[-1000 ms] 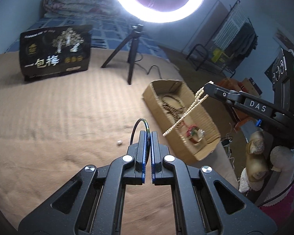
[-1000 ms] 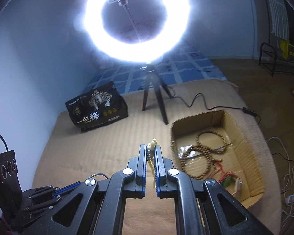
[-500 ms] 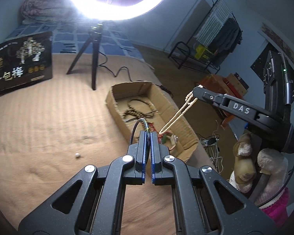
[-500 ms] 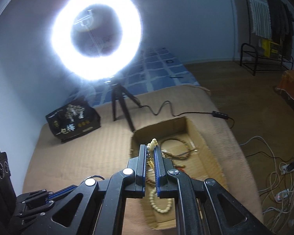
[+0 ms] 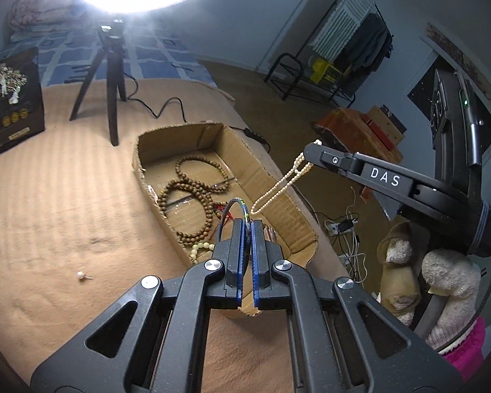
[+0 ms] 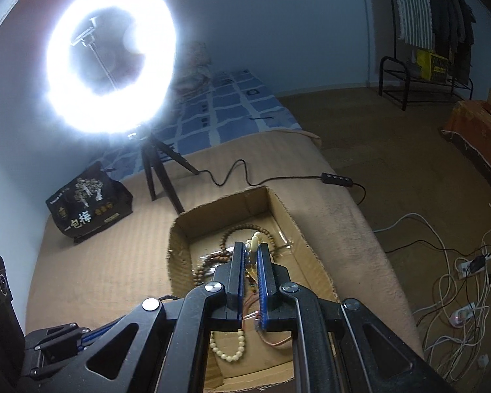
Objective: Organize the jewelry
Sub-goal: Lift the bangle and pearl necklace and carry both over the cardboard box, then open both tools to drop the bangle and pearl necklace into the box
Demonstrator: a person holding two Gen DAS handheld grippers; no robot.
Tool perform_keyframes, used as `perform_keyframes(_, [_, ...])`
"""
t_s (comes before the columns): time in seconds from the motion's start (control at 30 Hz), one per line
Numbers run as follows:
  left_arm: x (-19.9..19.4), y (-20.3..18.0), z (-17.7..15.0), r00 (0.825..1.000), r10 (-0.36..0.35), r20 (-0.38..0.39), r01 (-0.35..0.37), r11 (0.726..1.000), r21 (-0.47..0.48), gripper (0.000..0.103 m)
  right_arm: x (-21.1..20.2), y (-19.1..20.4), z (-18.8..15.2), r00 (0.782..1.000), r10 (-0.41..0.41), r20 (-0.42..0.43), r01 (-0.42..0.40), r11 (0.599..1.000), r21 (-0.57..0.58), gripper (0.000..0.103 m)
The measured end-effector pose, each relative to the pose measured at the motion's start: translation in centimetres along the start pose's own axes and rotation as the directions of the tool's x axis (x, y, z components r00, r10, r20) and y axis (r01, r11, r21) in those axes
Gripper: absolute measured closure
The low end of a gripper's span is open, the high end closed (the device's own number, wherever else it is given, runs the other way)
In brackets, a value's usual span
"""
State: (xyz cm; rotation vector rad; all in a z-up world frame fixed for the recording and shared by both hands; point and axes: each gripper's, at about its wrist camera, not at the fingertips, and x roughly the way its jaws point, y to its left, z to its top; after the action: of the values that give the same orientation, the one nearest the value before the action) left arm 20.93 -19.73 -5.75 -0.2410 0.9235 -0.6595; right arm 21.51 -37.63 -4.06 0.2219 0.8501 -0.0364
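An open cardboard box [image 5: 271,177] [image 6: 280,203] sits on the tan bed cover and holds brown wooden bead strands [image 5: 186,193] [image 6: 245,229] and a cream bead bracelet [image 5: 201,248] [image 6: 229,348]. My right gripper [image 6: 251,245] [image 5: 311,150] is shut on a cream pearl necklace [image 5: 280,185] [image 6: 254,240] that hangs over the box's right wall. My left gripper [image 5: 248,224] is shut on a thin dark bangle [image 5: 234,204] above the box's near end. A small pearl earring [image 5: 81,275] lies on the cover to the left.
A ring light on a black tripod [image 5: 109,75] [image 6: 157,170] stands behind the box, its cable [image 6: 245,177] trailing right. A black printed bag [image 5: 6,104] [image 6: 88,203] stands at the back left. Power strips and wires [image 6: 464,268] lie on the floor right of the bed.
Both grippers have moved right and closer to the box. The pearl necklace now hangs over the box's right wall, and the bangle is over the box's near end.
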Motion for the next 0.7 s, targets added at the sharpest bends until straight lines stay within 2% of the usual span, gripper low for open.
perform_keyframes(0.33, [3.4,-0.2,-1.0,0.998,0.018,-0.063,-0.017,1.000,0.016,0.102,2.4,-1.4,-0.3,0.998,-0.033,-0.056,0.034,0.999,0.008,0.099])
perform_keyframes(0.6, [4.4,0.2,-1.5,0.995,0.040,-0.095,-0.038,0.999,0.014,0.102,3.5,-1.9,-0.9,0.995,-0.049,-0.088,0.050,0.999,0.007,0.097])
perform_keyframes(0.63, [4.6,0.4,-1.5,0.994,0.042,-0.103,-0.042,0.999,0.008,0.102,3.6,-1.8,-0.9,0.995,-0.050,-0.089,0.050,0.999,0.004,0.095])
perform_keyframes(0.7, [4.7,0.8,-1.5,0.992,0.053,-0.113,-0.053,0.999,0.002,0.101,3.6,-1.8,-0.9,0.994,-0.059,-0.091,0.059,0.998,0.000,0.073])
